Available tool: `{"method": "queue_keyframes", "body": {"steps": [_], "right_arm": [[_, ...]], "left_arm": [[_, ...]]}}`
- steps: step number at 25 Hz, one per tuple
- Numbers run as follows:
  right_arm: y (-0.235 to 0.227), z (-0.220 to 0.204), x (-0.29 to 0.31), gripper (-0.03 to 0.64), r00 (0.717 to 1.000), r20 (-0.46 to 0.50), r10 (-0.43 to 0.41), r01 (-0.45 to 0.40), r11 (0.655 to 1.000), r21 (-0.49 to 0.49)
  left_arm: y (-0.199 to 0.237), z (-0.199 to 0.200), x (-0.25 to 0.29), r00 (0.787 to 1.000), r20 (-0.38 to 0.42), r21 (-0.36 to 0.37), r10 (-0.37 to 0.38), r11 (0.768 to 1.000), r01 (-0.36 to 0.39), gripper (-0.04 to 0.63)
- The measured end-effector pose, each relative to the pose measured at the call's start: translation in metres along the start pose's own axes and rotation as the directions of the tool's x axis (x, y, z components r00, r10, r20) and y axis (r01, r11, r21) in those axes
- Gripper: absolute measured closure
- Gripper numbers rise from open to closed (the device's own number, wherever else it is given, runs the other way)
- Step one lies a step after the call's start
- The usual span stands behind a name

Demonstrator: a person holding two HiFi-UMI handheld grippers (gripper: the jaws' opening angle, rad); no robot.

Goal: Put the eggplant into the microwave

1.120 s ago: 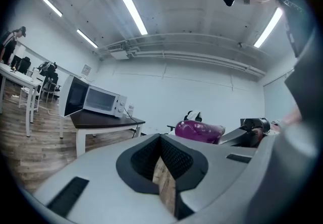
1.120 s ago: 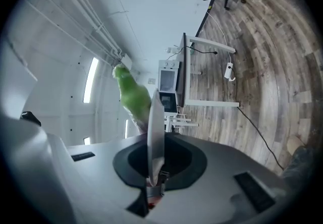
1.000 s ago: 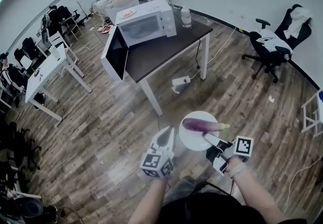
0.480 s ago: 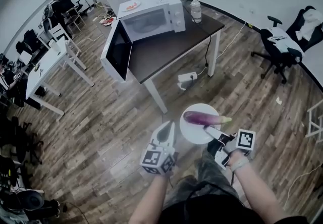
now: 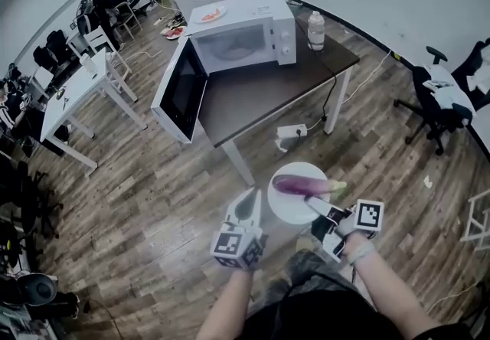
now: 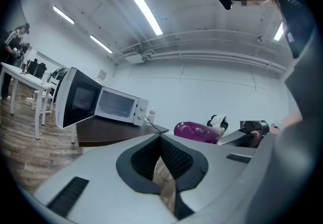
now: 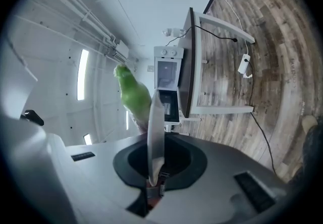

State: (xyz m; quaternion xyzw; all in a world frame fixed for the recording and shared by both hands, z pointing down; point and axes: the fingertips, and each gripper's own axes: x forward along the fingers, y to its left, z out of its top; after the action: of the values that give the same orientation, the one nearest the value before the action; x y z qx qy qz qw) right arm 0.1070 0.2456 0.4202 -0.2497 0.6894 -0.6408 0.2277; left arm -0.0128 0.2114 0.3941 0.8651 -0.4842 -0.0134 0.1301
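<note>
A purple eggplant (image 5: 301, 185) with a green stem lies on a white plate (image 5: 291, 207). My right gripper (image 5: 317, 209) is shut on the plate's near rim and carries it level above the wooden floor. In the right gripper view the plate (image 7: 154, 132) shows edge-on between the jaws, with the eggplant's green stem (image 7: 132, 96) beyond it. The white microwave (image 5: 241, 34) stands on a dark table (image 5: 264, 95), its door (image 5: 180, 89) swung wide open. My left gripper (image 5: 248, 201) is shut and holds nothing, to the left of the plate. From the left gripper (image 6: 160, 140) view the eggplant (image 6: 194, 131) lies to the right and the microwave (image 6: 118, 107) ahead.
A water bottle (image 5: 316, 30) stands on the table right of the microwave, and a small plate of food (image 5: 208, 15) sits on top of it. A power strip (image 5: 292, 132) lies under the table. White desks (image 5: 73, 97) stand at left, an office chair (image 5: 440, 93) at right.
Both grippers and the plate with the eggplant have come closer to the table. The microwave and its open door now look larger and nearer.
</note>
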Motion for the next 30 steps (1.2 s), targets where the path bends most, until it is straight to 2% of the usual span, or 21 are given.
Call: {"method": "queue_keyframes", "body": {"steps": [11,22,30], "right_arm": [[-0.007,0.072,0.043,0.607,0.995,-0.101,-0.007,0.007,1.0,0.005],[-0.019,0.113,0.089,0.606,0.987,-0.164,-0.003,0.009,0.999,0.037],[-0.018,0.143,0.137,0.606,0.984,-0.178,0.012,-0.002,0.998,0.055]], "left_arm": [[0.029,0.013,0.068,0.994,0.04,-0.027,0.104,0.994,-0.103,0.595],[0.068,0.021,0.102,0.982,0.039,-0.035,0.185,0.982,-0.183,0.595],[0.117,0.036,0.142,0.977,0.047,-0.064,0.21,0.976,-0.207,0.595]]}}
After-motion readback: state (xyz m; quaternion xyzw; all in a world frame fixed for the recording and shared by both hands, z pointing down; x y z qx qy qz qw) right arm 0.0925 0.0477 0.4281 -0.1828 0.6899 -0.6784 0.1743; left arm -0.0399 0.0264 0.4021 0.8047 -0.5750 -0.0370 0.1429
